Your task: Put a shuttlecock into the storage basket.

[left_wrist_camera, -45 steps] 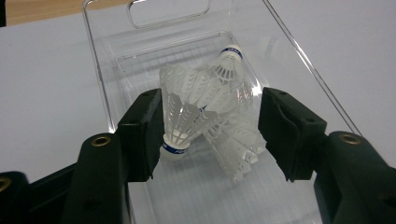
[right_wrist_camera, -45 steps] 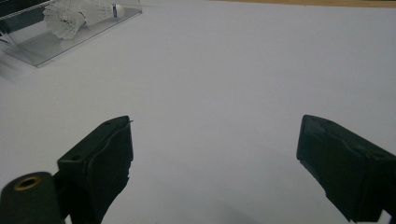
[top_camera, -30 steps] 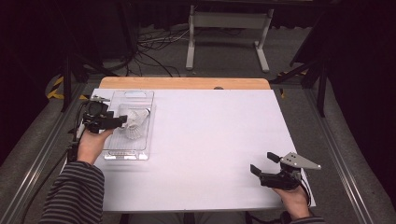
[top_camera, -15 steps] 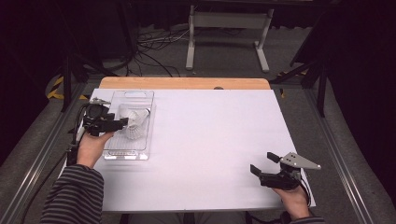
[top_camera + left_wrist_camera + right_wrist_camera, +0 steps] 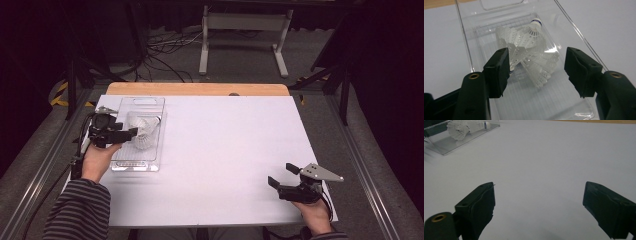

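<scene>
Over on the left, the left tool (image 5: 131, 133) hung above the clear plastic tray (image 5: 156, 131), its jaws spread wide and holding nothing. Straight ahead of it, between and just beyond the two jaws, lay the shuttlecocks (image 5: 529, 53), white and feathered, at least two of them lying tangled on their sides on the tray floor. In the left tool's own view, the upper shuttlecock (image 5: 520, 37) pointed its banded cork tip (image 5: 535, 24) away from the tool and a little to the right, with the skirt flaring back toward the left jaw. So its long axis ran roughly along the tool's line of reach, not across it. By my reading, the jaws would need to close across the skirt or turn to catch the cork, and the left hand was plainly the one for the job, sitting right over the tray.

Moving across, the middle of the desk (image 5: 235, 150) was bare and white, smooth and matte, with a strip of wood (image 5: 200, 89) showing at its far edge.

Down at the right, the right tool (image 5: 280, 176) rested low near the person's side of the desk, jaws also well apart and empty. From there the tray (image 5: 459, 143) sat far off, ahead and to the left, well out of reach.

Beyond the desk the room was dark, with cables (image 5: 165, 55) on the grey floor and the white legs of a stand (image 5: 242, 42).
</scene>
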The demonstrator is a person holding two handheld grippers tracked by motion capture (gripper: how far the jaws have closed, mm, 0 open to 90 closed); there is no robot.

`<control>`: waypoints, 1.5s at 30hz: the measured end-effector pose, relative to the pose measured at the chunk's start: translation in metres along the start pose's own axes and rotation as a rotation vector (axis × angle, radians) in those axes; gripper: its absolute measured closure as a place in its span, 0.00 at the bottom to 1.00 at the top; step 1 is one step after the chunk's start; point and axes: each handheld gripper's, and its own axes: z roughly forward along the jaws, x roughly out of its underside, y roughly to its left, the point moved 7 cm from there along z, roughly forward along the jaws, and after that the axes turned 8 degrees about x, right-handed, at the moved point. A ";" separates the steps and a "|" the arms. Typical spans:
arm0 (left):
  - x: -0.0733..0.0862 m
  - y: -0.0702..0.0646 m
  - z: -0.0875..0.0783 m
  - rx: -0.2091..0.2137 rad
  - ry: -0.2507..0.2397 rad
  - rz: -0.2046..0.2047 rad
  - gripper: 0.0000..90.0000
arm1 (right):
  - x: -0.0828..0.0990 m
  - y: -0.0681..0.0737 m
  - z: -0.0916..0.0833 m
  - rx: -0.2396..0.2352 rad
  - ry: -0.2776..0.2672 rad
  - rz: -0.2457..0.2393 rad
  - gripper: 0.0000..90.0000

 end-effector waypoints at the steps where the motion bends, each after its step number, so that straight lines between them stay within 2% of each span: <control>1: 0.000 0.000 0.000 0.001 -0.005 -0.004 0.42 | 0.000 0.000 0.000 0.000 0.000 0.000 0.13; 11: 0.003 -0.004 -0.002 0.010 0.005 0.008 0.42 | 0.000 0.001 0.000 -0.004 0.001 -0.002 0.13; 26: 0.007 -0.005 -0.008 0.012 -0.013 0.018 0.40 | 0.000 0.000 0.000 -0.004 0.001 -0.001 0.13; 37: 0.008 -0.011 -0.014 0.015 -0.029 0.038 0.38 | 0.000 0.000 0.000 -0.004 0.003 -0.001 0.13; 45: 0.011 -0.013 -0.015 0.021 -0.030 0.038 0.37 | 0.000 0.000 0.000 -0.003 0.003 0.000 0.13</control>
